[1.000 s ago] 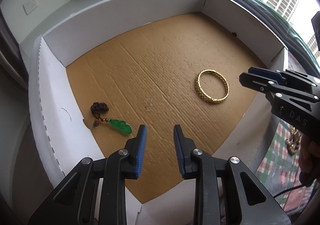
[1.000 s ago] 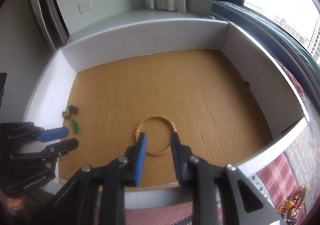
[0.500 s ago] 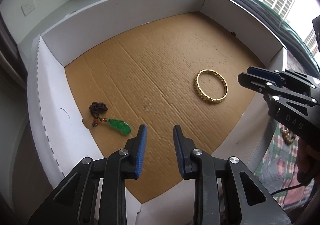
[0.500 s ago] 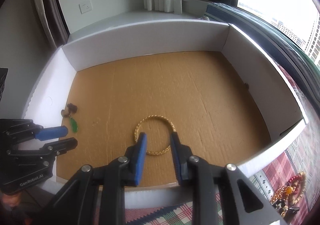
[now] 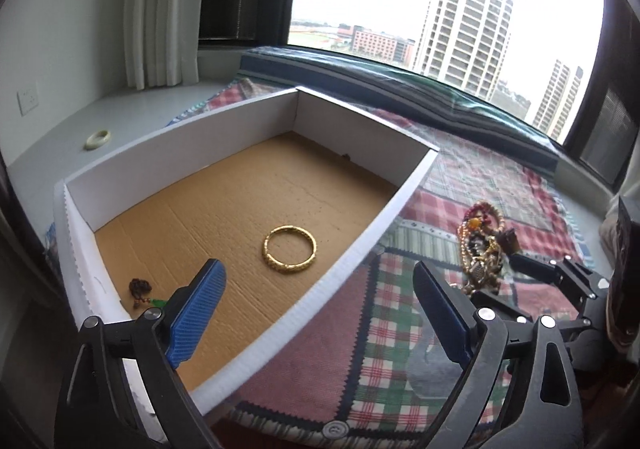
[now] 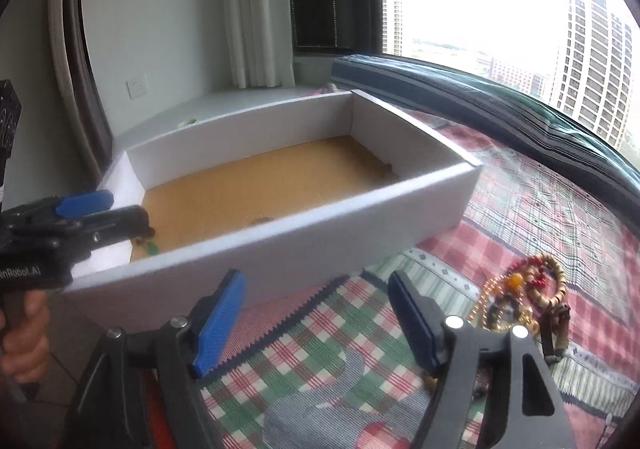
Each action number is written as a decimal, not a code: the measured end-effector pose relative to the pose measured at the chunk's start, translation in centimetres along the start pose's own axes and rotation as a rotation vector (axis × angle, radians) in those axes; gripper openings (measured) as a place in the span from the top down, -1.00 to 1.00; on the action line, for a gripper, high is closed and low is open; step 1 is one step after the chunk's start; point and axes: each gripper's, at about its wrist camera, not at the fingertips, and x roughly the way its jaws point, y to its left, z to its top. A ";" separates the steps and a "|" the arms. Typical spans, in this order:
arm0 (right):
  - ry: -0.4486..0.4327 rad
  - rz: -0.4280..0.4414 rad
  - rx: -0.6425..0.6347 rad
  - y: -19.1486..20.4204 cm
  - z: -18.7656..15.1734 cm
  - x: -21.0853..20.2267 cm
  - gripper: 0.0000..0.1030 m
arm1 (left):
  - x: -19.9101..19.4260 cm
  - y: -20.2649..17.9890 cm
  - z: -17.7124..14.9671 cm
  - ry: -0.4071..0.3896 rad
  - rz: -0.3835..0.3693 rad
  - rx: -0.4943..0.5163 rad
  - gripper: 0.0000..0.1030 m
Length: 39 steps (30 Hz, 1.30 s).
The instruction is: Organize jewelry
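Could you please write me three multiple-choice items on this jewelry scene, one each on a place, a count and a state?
1. Where does the gold bangle lie?
A. on the brown floor of the white box
B. on the plaid cloth
C. on the windowsill

2. How many jewelry pieces lie inside the box?
A. one
B. two
C. four

3. How do the jaws of the left gripper stand?
A. shut on the bangle
B. shut on nothing
C. open, holding nothing

Answers:
1. A: the bangle rests on the cardboard floor, apart from the walls.
2. B: only the bangle and the green pendant on its dark cord are inside; the tangled pile of beads and chains sits on the plaid cloth.
3. C: its blue pads are wide apart with nothing between them.
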 end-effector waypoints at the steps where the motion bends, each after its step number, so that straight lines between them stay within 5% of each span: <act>1: 0.007 -0.040 0.019 -0.7 -1.3 -0.9 -0.54 | 0.0 -1.1 -0.2 -0.004 -0.028 0.027 -0.90; 8: 0.097 -0.321 0.310 -7.1 -13.1 -7.2 -0.57 | 1.9 -8.7 -2.9 0.059 -0.218 0.166 -0.91; 14: 0.085 -0.432 0.491 -8.9 -18.7 -12.8 -0.57 | 0.7 -12.5 -5.9 0.083 -0.311 0.222 -0.91; 19: 0.032 -0.416 0.514 -8.4 -18.3 -15.0 -0.57 | -0.8 -12.6 -6.9 0.046 -0.279 0.264 -0.93; 25: 0.030 -0.283 0.442 -6.8 -16.6 -12.9 -0.57 | -0.4 -12.1 -7.2 0.052 -0.185 0.289 -0.96; 30: 0.053 -0.328 0.348 -6.7 -15.8 -10.9 -0.57 | 0.5 -11.6 -7.5 0.151 -0.147 0.232 -0.98; 39: 0.017 -0.463 0.358 -7.7 -16.0 -12.7 -0.57 | 0.4 -12.3 -6.7 0.166 -0.271 0.199 -0.98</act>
